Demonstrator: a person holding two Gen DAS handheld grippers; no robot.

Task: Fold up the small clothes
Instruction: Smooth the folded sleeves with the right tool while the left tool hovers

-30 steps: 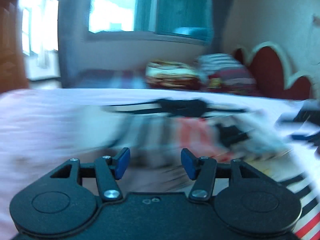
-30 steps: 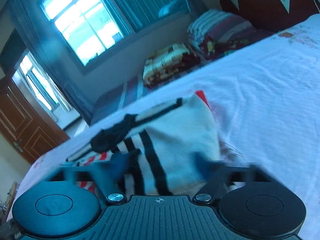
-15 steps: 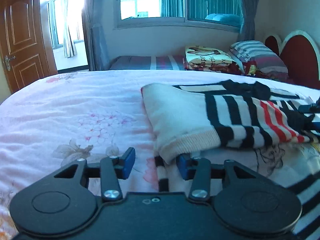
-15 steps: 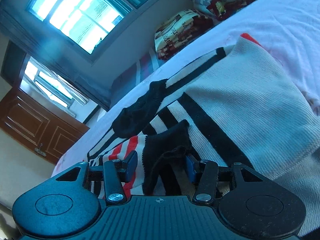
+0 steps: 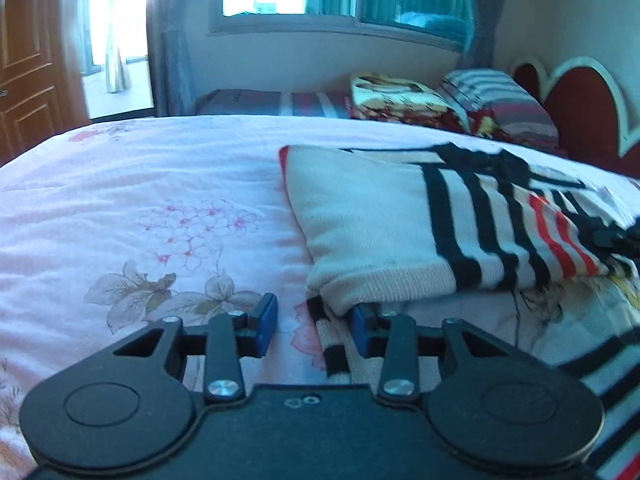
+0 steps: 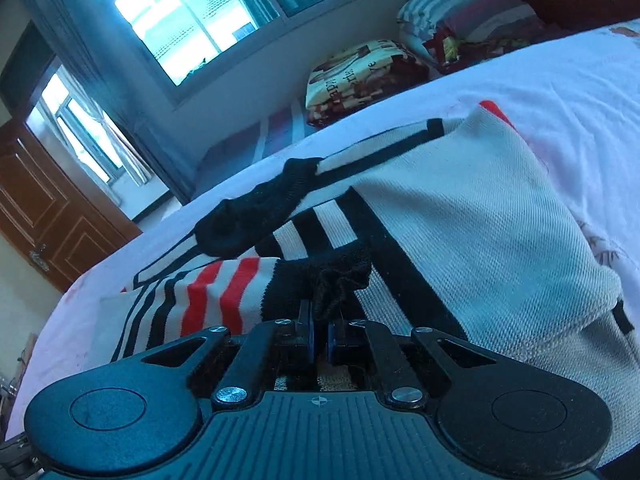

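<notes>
Right gripper (image 6: 319, 338): clamped on black cuff (image 6: 332, 280) at 12, ready for folding sweater (image 6: 480, 216).
Left gripper (image 5: 314, 326): closing on hem (image 5: 332, 340) at 1, pads not yet pressing.

We see a cream sweater (image 5: 372, 232) with black and red stripes on a pale pink, flower-printed bedspread (image 5: 160, 208).

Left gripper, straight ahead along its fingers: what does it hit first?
Probably the cream ribbed hem of the striped knit sweater, folded just beyond the left gripper, whose jaws are closing around a striped edge. Depth is unclear; the pink floral bedspread lies beneath.
</notes>
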